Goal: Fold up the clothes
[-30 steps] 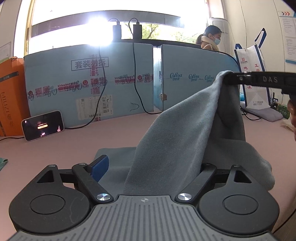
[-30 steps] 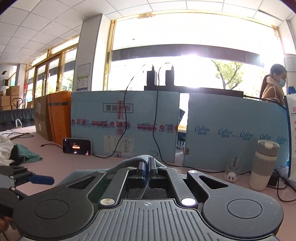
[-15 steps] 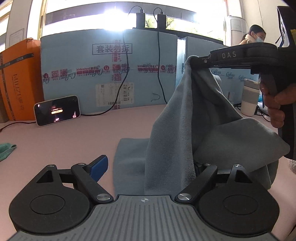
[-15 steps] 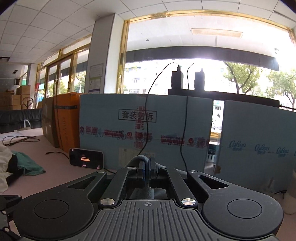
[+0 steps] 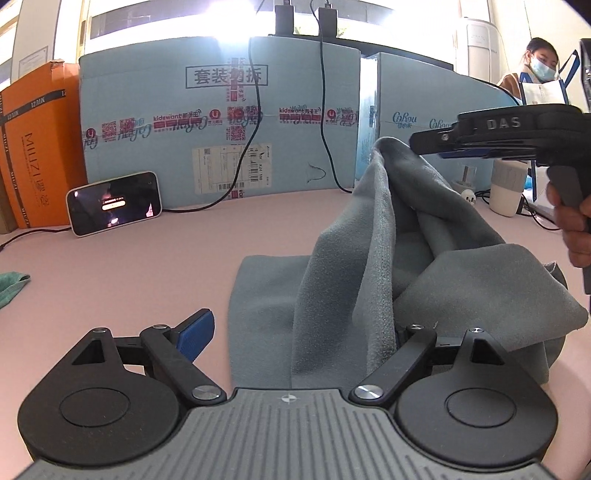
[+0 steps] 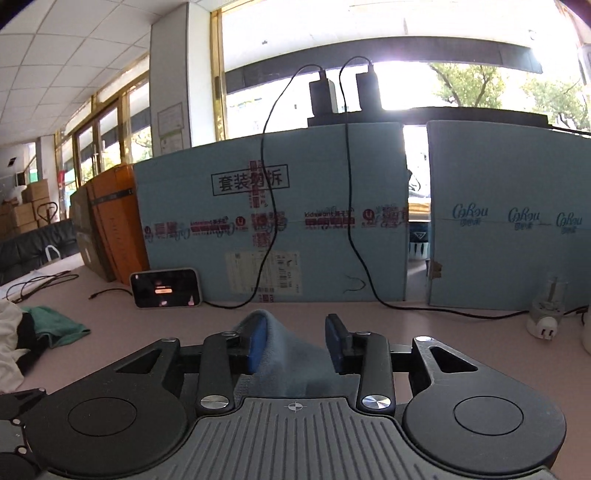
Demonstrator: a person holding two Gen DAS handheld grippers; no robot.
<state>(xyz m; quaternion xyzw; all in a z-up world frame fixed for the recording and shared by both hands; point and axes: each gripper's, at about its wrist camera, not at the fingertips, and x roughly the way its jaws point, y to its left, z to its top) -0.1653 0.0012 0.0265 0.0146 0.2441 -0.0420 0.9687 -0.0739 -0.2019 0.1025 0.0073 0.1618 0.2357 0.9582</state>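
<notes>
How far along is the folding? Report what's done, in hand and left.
Done: one end of the grey cloth lies flat on the pink table.
In hand: the right tongs are opening, cloth draped loose between them; the left tongs are open.
Left: the raised heap is not yet flattened into a fold.

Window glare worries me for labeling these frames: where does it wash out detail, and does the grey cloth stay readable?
Left wrist view: window blown out white above the blue cartons; grey cloth evenly lit and sharp. Right wrist view: window also flares; cloth shaded but visible; fisheye bends both.
</notes>
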